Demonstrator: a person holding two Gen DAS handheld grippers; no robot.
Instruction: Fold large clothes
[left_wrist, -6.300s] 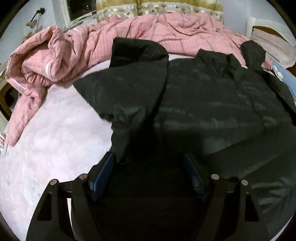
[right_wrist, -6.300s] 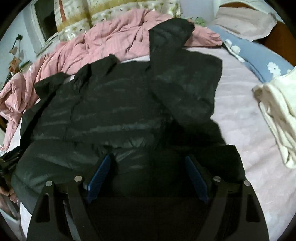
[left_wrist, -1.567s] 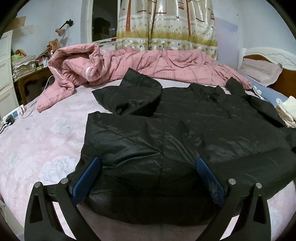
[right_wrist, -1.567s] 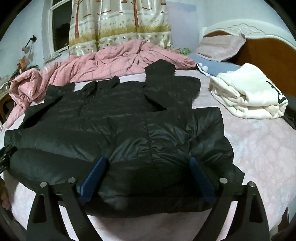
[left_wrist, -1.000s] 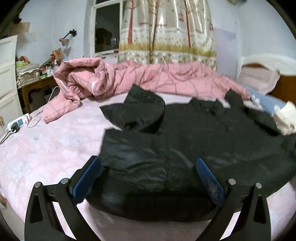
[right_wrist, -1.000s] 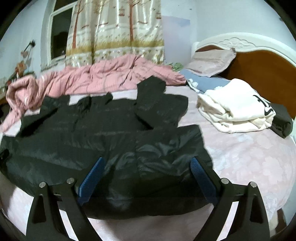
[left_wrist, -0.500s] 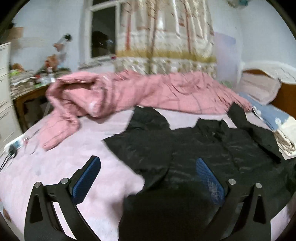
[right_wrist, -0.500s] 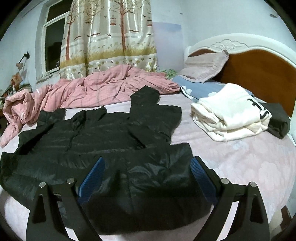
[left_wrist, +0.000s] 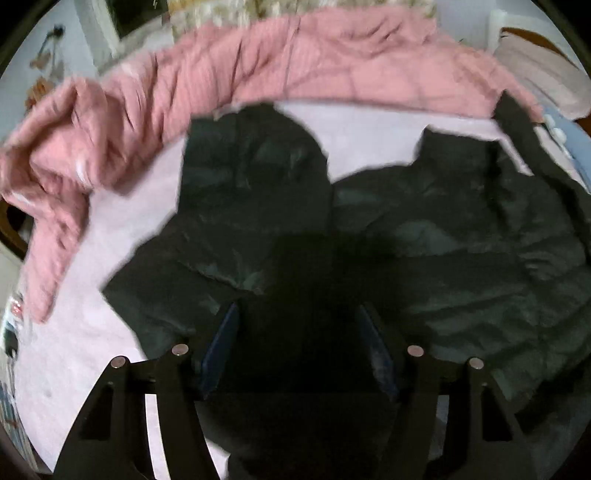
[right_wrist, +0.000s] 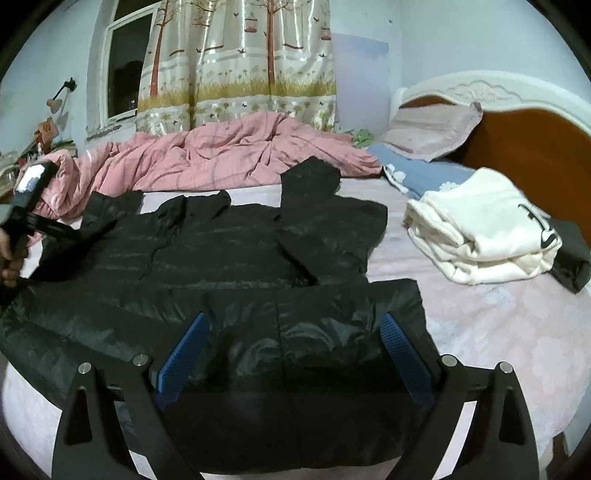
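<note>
Right wrist view gives us the whole bed (right_wrist: 498, 325), its pink flowered sheet carrying everything, and across its near edge lies the black puffer jacket (right_wrist: 229, 258), front up, hem toward us, collar toward the far side. We see its bottom part already doubled up over the body and one sleeve (right_wrist: 325, 221) laid in across the chest, so we judge the fold is partway done.

Along the far edge we have the pink quilt (right_wrist: 221, 158) heaped up, clear of the jacket. Toward the headboard corner sit the pillows (right_wrist: 432, 129), then a folded cream garment (right_wrist: 480, 232) on the sheet, well apart from the jacket, with a dark bundle (right_wrist: 570, 254) touching it. Nothing lies on the jacket itself.

Our right gripper (right_wrist: 291, 354) hangs over the folded hem with its jaws wide, blue pads either side of the fabric, pressing on nothing.

Over at the jacket's other side, our left gripper (left_wrist: 301, 347) points steeply down over the shoulder area, by the other sleeve (left_wrist: 255, 173), which is turned in there. Its jaws are closing, with dark fabric lying between the pads; the picture is blurred and shadowed, so we cannot tell whether they bite yet. We reckon it wants that sleeve.
</note>
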